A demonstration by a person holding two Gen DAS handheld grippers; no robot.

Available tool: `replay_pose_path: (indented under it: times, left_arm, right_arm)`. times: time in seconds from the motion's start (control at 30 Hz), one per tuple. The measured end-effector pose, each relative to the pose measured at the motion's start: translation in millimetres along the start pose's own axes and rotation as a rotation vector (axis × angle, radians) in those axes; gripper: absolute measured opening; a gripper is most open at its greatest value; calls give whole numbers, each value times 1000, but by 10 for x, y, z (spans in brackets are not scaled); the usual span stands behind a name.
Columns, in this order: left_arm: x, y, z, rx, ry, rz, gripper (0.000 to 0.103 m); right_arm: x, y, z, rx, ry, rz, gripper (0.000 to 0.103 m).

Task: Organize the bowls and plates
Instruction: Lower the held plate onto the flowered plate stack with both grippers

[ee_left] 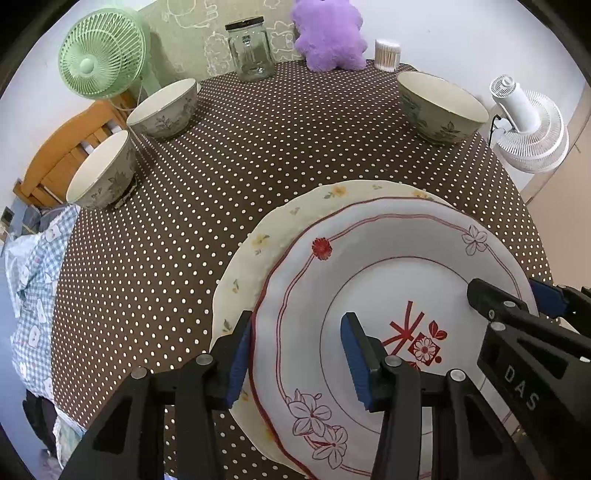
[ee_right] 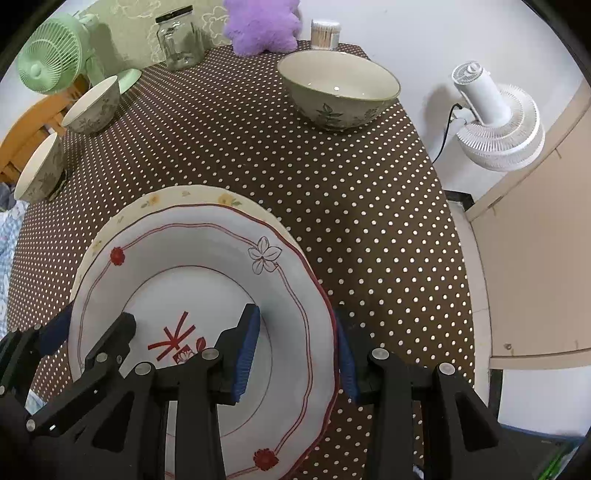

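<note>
A white plate with red line flowers (ee_left: pixel 388 258) (ee_right: pixel 192 258) lies on a cream plate with yellow flowers (ee_left: pixel 258 240) (ee_right: pixel 184 194), shifted toward me and to the right. My left gripper (ee_left: pixel 297 315) (ee_right: pixel 94 321) straddles its left rim, one blue pad on the outer edge and one in the well. My right gripper (ee_right: pixel 295 312) (ee_left: pixel 513 295) holds the opposite rim the same way. Three leaf-patterned bowls stand apart: two at the left edge (ee_left: pixel 166 107) (ee_left: pixel 103 173) and one at the far right (ee_left: pixel 443 107) (ee_right: pixel 336 88).
The brown polka-dot tablecloth (ee_left: pixel 258 147) carries a glass jar (ee_left: pixel 251 48), a purple plush (ee_left: pixel 328 33) and a stick container (ee_left: pixel 387 53) at the back. A green fan (ee_left: pixel 99 62) and a wooden chair (ee_left: pixel 62 147) stand left, a white fan (ee_left: pixel 528 125) right.
</note>
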State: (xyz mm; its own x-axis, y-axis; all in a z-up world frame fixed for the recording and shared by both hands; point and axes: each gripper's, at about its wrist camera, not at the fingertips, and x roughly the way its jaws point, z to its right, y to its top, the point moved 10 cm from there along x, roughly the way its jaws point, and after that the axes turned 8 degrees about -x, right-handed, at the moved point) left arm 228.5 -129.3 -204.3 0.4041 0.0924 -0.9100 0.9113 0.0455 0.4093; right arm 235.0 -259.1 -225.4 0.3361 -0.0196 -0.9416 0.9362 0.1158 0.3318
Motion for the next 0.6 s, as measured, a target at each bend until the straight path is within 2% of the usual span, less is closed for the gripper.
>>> replay_pose_path:
  times: [0.13, 0.33, 0.6]
  left_arm:
    - [11, 5, 5, 17, 10, 13, 53]
    - [-23, -2, -31, -10, 6, 5, 69]
    - [-57, -30, -75, -16, 18, 4, 71]
  right_arm:
    - [-1, -21, -14, 2, 12, -5, 43]
    - [-124, -71, -31, 4, 40, 7, 43]
    - [-116, -117, -102, -22, 64, 6, 36]
